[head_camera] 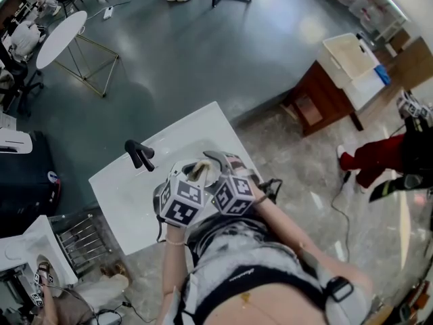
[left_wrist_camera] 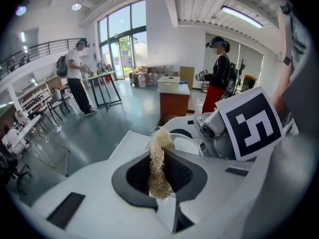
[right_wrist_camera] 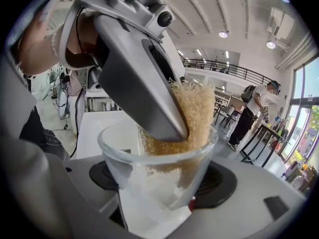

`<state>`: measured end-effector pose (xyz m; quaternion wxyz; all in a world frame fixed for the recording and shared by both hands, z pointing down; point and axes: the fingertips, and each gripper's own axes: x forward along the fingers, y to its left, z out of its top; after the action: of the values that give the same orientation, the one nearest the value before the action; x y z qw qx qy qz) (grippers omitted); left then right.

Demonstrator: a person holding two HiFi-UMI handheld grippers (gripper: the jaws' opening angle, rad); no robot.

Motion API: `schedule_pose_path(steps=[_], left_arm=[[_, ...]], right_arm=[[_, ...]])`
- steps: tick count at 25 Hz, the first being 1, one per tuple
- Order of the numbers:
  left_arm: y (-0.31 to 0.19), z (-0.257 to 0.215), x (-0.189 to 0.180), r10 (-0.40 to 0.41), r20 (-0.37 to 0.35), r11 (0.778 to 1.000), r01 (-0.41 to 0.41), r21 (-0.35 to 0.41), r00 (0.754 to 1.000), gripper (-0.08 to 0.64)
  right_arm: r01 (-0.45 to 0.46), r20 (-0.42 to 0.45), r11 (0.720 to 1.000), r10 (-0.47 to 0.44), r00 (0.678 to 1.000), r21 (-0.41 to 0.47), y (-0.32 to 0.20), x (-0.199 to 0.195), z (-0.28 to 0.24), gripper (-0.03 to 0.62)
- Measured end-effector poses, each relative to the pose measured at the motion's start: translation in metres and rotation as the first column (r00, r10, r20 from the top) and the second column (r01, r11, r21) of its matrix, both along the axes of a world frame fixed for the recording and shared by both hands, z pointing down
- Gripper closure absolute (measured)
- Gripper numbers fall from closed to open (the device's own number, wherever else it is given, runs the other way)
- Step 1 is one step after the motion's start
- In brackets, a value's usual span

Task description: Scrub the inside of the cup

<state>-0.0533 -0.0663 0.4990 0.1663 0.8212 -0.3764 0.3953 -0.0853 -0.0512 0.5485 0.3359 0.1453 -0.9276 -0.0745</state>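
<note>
A clear glass cup (right_wrist_camera: 160, 169) sits between the dark pads of my right gripper (right_wrist_camera: 159, 185), which is shut on its lower body. My left gripper (left_wrist_camera: 160, 177) is shut on a tan fibrous scrub pad (left_wrist_camera: 158, 163). In the right gripper view that scrub pad (right_wrist_camera: 195, 114) reaches down inside the cup, and the left gripper's grey finger (right_wrist_camera: 142, 71) leans over the rim. In the head view both grippers meet over the white table (head_camera: 125, 191), left gripper (head_camera: 188, 180) beside right gripper (head_camera: 226, 173), with the scrub pad (head_camera: 197, 170) showing between them.
A black faucet-like fitting (head_camera: 140, 154) stands on the white table's far side. A wooden cabinet (head_camera: 323, 95) with a white box stands at the right, a round white table (head_camera: 61, 36) at the far left, a wire rack (head_camera: 82, 239) below left. A person in red trousers (head_camera: 379, 156) stands at the right.
</note>
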Motion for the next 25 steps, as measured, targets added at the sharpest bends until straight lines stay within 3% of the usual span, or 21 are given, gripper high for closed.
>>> schedule_pose_path(steps=[8, 14, 19, 25], left_arm=[[-0.004, -0.010, -0.008, -0.033, 0.056, 0.998, 0.030, 0.060, 0.998, 0.520], [0.008, -0.014, 0.008, 0.037, -0.087, 0.999, -0.038, -0.017, 0.996, 0.522], [0.007, 0.005, 0.011, 0.073, -0.009, 0.996, -0.073, -0.047, 0.997, 0.522], [0.010, 0.015, 0.018, 0.103, 0.009, 0.992, -0.102, -0.072, 0.995, 0.522]], right_arm=[[-0.022, -0.002, 1.000, 0.022, 1.000, -0.014, -0.005, 0.001, -0.001, 0.190], [-0.034, 0.003, 0.999, 0.035, 0.999, -0.028, -0.006, 0.007, 0.002, 0.190], [-0.014, -0.005, 1.000, 0.014, 1.000, -0.019, -0.002, 0.003, 0.000, 0.190], [0.008, -0.010, 1.000, -0.008, 1.000, -0.011, 0.003, 0.001, 0.000, 0.190]])
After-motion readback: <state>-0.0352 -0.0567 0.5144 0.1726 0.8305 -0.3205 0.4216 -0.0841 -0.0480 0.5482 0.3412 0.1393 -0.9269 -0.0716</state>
